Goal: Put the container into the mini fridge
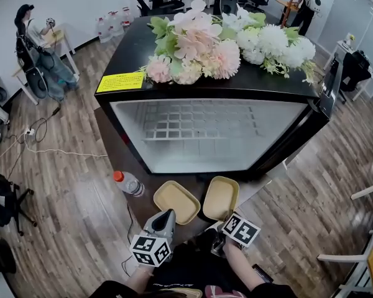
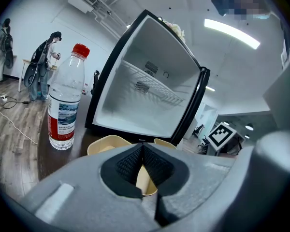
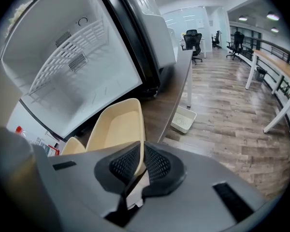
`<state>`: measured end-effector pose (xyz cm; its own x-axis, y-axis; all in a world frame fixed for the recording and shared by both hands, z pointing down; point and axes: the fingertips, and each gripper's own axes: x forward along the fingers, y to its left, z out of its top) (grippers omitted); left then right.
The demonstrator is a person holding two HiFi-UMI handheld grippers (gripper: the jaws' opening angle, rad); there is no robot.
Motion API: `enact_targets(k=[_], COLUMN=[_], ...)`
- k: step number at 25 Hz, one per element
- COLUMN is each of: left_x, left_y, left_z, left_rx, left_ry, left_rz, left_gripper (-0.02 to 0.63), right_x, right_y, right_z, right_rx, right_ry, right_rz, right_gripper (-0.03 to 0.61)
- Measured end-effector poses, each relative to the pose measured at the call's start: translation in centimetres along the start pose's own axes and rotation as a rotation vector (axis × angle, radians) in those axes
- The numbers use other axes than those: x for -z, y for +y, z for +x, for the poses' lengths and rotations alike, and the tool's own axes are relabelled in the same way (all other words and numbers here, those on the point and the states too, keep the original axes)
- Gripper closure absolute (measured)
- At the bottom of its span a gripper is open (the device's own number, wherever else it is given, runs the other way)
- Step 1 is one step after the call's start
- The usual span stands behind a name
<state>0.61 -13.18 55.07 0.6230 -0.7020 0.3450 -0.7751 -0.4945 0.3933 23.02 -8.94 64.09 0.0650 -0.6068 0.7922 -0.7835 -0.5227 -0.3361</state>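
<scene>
Containers [image 1: 177, 202], beige, at 6 o'clock of open fridge [image 1: 224, 149]: likely light, bendy. Left gripper [image 2: 142, 153], right gripper [image 3: 139, 154] each clamped on a near rim.

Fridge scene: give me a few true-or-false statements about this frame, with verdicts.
1. The fridge stands open. True.
2. The bottle lies inside the fridge. False: it stands upright on the table, outside the fridge.
3. The right gripper is shut on the rim of the right tray. True.
4. The flowers are on the floor. False: they lie on top of the fridge.
5. The left tray is outside the fridge. True.
</scene>
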Motion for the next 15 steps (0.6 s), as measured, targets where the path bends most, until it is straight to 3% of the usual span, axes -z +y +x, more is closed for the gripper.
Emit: enact_targets(k=[10,15], left_x=[0.0,0.1], left_y=[-0.2,0.1], left_z=[0.4,0.4], left_rx=[0.018,0.004], left_ry=[0.016,0.020], left_rz=[0.023,0.025], left_gripper=[0.606,0.606], right_x=[-2.0,-2.4], right_y=[1.4,1.9], right_z=[-2.1,-2.2], right_rx=[-0.016,-0.038], right_ry=[-0.083,-0.066], right_rz=[-0.138,-0.094], right_gripper=[0.551,0.551])
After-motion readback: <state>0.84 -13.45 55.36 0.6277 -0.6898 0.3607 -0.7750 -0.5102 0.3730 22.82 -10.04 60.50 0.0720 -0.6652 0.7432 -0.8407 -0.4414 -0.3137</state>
